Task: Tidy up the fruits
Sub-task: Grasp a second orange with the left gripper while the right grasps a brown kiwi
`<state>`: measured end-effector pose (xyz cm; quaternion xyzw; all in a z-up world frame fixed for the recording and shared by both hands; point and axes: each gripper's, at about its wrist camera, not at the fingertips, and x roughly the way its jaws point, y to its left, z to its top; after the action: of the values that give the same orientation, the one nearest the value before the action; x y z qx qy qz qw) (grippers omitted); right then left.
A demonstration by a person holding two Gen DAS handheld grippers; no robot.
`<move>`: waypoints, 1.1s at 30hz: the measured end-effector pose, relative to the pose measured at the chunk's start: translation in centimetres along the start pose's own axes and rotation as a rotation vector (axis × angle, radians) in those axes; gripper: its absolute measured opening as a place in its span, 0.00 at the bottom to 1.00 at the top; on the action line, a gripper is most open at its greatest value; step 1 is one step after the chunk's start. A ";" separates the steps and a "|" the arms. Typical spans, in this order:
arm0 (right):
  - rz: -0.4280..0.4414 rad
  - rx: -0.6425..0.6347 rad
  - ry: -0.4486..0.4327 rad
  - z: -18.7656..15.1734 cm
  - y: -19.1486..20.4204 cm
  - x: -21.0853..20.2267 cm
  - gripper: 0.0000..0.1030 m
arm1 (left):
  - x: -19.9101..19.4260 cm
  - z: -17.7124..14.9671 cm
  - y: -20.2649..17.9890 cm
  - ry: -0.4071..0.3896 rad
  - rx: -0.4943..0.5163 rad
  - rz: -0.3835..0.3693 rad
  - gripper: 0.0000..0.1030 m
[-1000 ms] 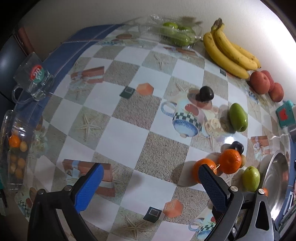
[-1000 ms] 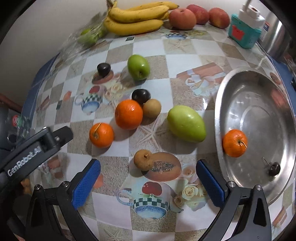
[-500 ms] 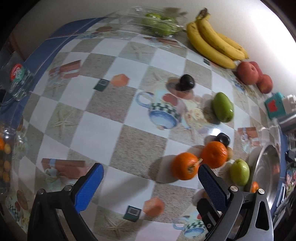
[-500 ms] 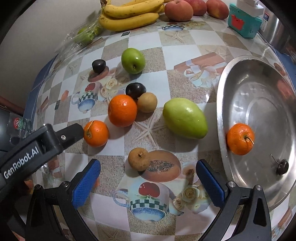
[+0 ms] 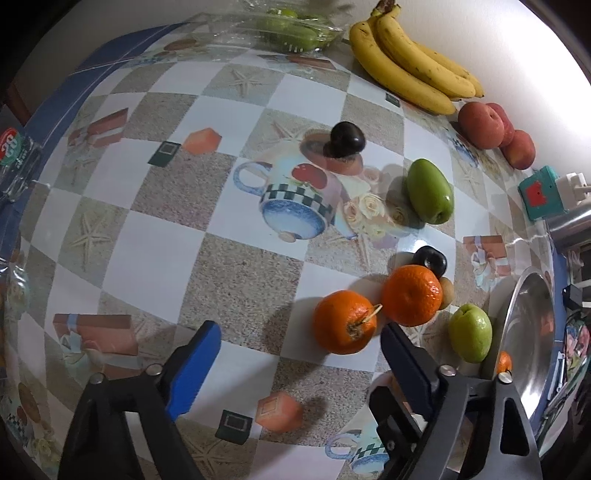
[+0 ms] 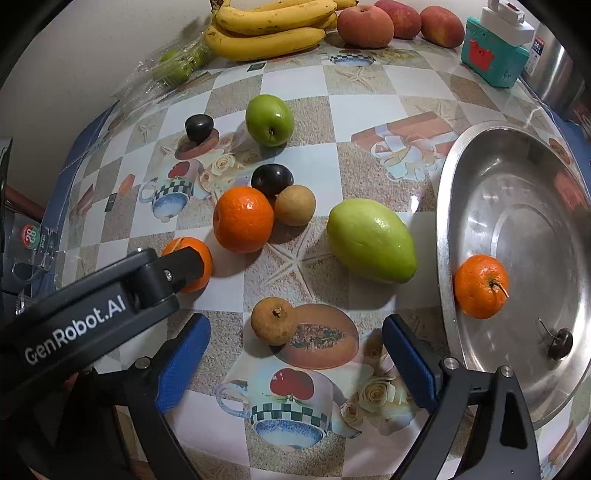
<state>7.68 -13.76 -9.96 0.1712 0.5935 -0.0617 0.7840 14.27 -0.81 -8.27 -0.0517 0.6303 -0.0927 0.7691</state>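
My left gripper (image 5: pixel 299 343) points down at the table with its jaws closing. A stemmed orange (image 5: pixel 345 321) lies just ahead of its right finger, and neither pad touches it. A second orange (image 5: pixel 412 295) sits behind that one. My right gripper (image 6: pixel 295 332) is also closing, and a small brown fruit (image 6: pixel 273 321) lies between its blue pads (image 6: pixel 184 354) without touching them. The left gripper's black body (image 6: pixel 92 314) partly covers the stemmed orange (image 6: pixel 192 262). A steel bowl (image 6: pixel 450 221) at the right holds an orange (image 6: pixel 480 286) and a small dark fruit (image 6: pixel 559 343).
A large pale green fruit (image 6: pixel 369 240), a brown fruit (image 6: pixel 295 205), two dark plums (image 6: pixel 271 179) and a green apple (image 6: pixel 269 120) lie on the patterned cloth. Bananas (image 6: pixel 266 37), peaches (image 6: pixel 365 22), a teal box (image 6: pixel 491 55) and bagged green fruit (image 6: pixel 173 68) line the wall.
Both grippers' jaws have narrowed. The left gripper has moved toward the oranges, and its body now covers part of the stemmed orange in the right wrist view.
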 end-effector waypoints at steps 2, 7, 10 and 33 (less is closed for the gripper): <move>-0.001 0.004 -0.003 0.1 0.1 0.1 0.76 | 0.0 0.1 -0.4 -0.006 0.012 -0.009 0.81; 0.020 0.006 -0.018 0.2 0.1 -0.1 0.63 | 0.1 0.0 -1.2 -0.011 0.036 -0.024 0.64; 0.033 -0.010 -0.021 0.3 0.6 -0.1 0.54 | 0.4 0.1 -1.4 -0.009 0.037 -0.044 0.54; 0.065 -0.019 -0.020 0.1 0.9 0.1 0.26 | -0.1 -0.1 -0.8 -0.026 0.030 -0.069 0.38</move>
<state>8.10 -13.00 -9.86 0.1824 0.5802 -0.0325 0.7931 14.12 -1.58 -8.02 -0.0632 0.6165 -0.1279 0.7743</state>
